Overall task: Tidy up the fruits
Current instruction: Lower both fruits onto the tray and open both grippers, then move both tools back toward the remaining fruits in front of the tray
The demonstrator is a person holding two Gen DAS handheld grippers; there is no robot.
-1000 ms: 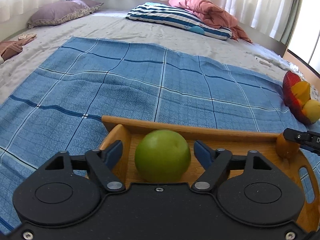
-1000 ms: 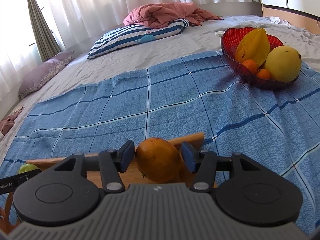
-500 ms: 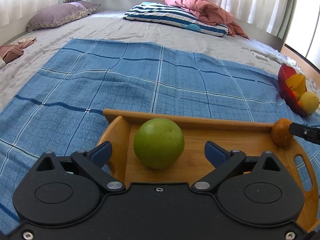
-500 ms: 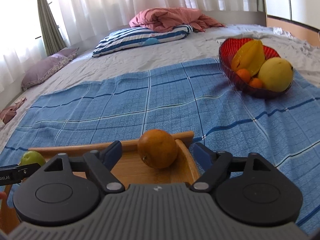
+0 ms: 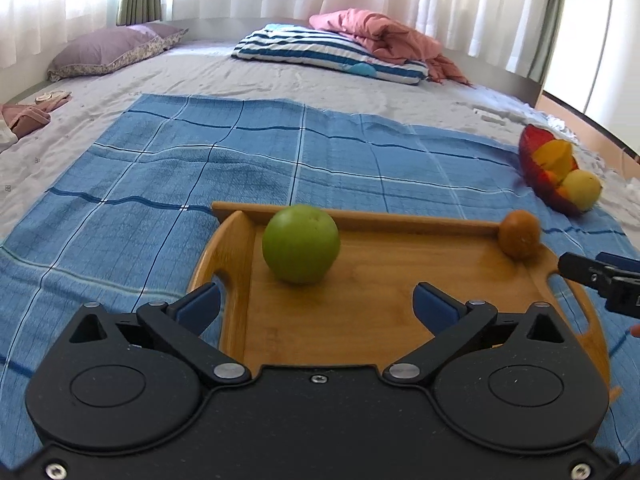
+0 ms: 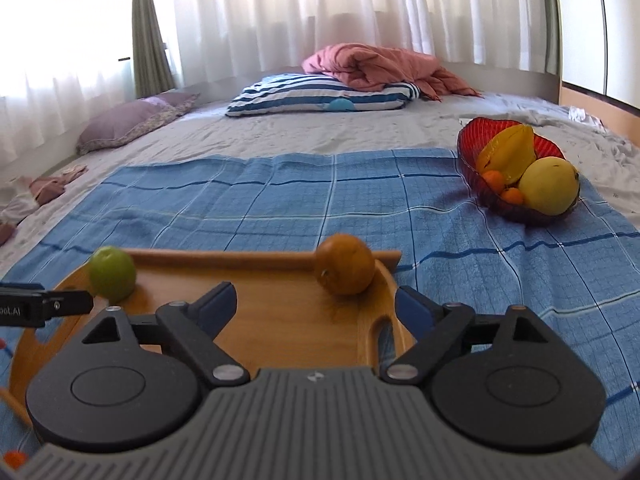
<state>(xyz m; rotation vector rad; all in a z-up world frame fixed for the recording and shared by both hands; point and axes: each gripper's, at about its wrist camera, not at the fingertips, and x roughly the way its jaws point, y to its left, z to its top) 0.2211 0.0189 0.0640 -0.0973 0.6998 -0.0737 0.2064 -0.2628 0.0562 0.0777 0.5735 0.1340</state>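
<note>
A wooden tray [image 5: 380, 300] lies on a blue checked cloth. A green apple [image 5: 301, 244] rests at its far left and an orange [image 5: 519, 233] at its far right corner; both also show in the right wrist view, apple [image 6: 112, 273] and orange [image 6: 345, 263]. My left gripper [image 5: 316, 306] is open and empty, just short of the apple. My right gripper [image 6: 316, 306] is open and empty, just short of the orange over the tray [image 6: 256, 320]. A red bowl [image 6: 472, 152] holds a starfruit, a yellow fruit and small oranges.
The blue cloth [image 5: 240, 168] covers a grey bed. A striped pillow [image 5: 332, 52], a pink blanket [image 5: 384, 36] and a purple pillow [image 5: 108, 50] lie at the far end. Clothes [image 5: 24, 118] lie at the left. Curtains hang behind.
Both grippers opened, letting go of the apple and the orange, and pulled back from the tray. The fruits now rest on the tray.
</note>
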